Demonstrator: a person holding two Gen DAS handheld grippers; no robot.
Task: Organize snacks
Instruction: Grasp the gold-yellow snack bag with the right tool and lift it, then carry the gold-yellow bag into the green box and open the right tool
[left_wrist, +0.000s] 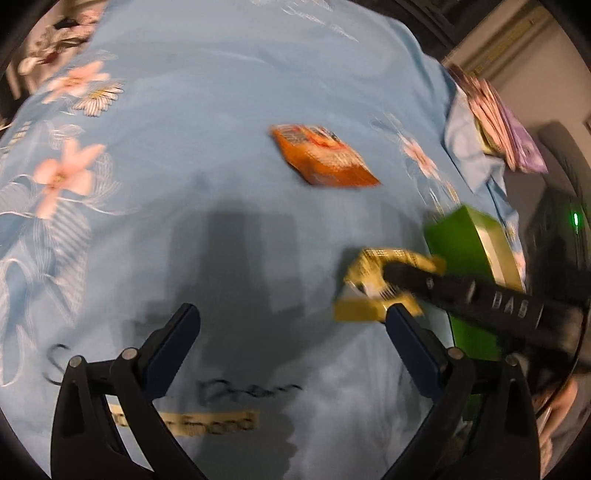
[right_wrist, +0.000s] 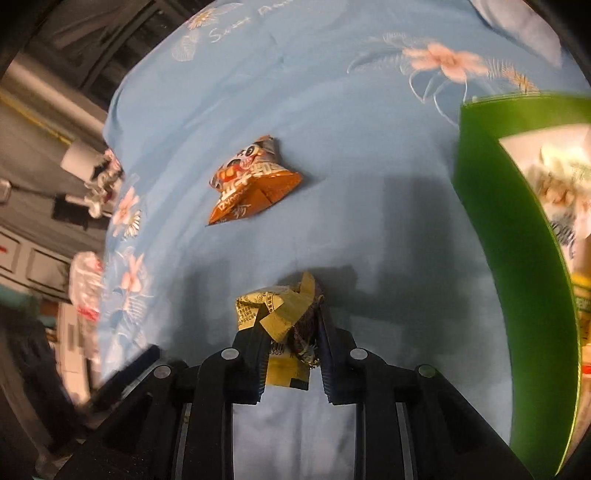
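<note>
blue floral bedsheet (right_wrist: 332, 110) — right gripper (right_wrist: 291, 325) clamping yellow snack packet (right_wrist: 284, 314), green box (right_wrist: 509, 240) beside

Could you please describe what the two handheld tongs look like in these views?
Both are matte black plastic. The left tongs have two angular fingers with dark blue pads on their inner faces and round silver pivot pins at the joints. The right tongs share that build, with silver pins and ribbed-edged fingers; from the left wrist view their body carries pale lettering. No cables or sleeves are visible.

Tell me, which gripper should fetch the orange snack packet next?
Probably the left gripper: it is open and holds nothing. The right gripper is shut on the yellow packet, so the orange packet suits the free one.
</note>
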